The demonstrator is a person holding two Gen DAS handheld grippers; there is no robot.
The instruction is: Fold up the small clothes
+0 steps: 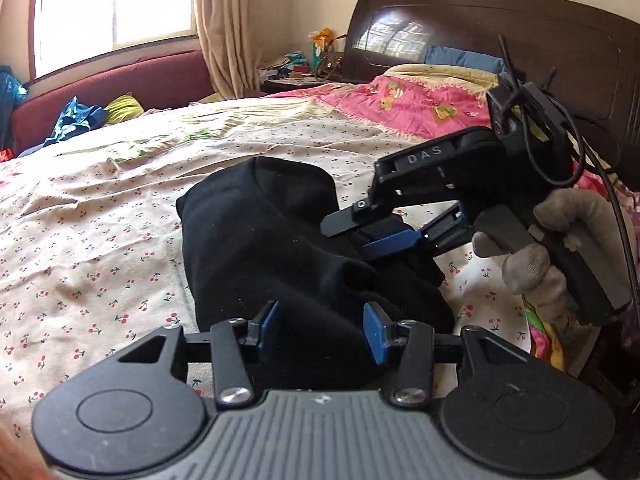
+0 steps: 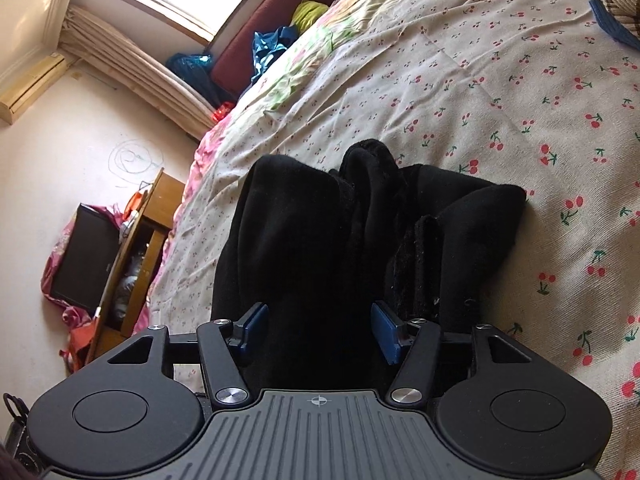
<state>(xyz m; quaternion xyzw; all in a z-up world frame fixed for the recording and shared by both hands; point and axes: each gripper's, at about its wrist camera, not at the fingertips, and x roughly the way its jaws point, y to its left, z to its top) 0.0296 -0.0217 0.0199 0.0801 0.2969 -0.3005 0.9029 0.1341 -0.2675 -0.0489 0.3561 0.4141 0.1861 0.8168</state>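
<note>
A black garment (image 1: 256, 236) lies bunched on the cherry-print bedsheet (image 1: 100, 240). My left gripper (image 1: 323, 330) is open, its blue pads on either side of the garment's near fold. My right gripper (image 1: 370, 230) reaches in from the right of the left wrist view, held by a gloved hand (image 1: 560, 240), with its fingers apart at the garment's right edge. In the right wrist view the right gripper (image 2: 320, 332) is open, with the black garment (image 2: 320, 216) filling the gap between its blue pads.
A pink patterned quilt (image 1: 400, 104) and a dark wooden headboard (image 1: 500, 36) are at the far end of the bed. A maroon sofa (image 1: 120, 84) with loose clothes stands under the window. A wooden bedside cabinet (image 2: 136, 256) stands beside the bed.
</note>
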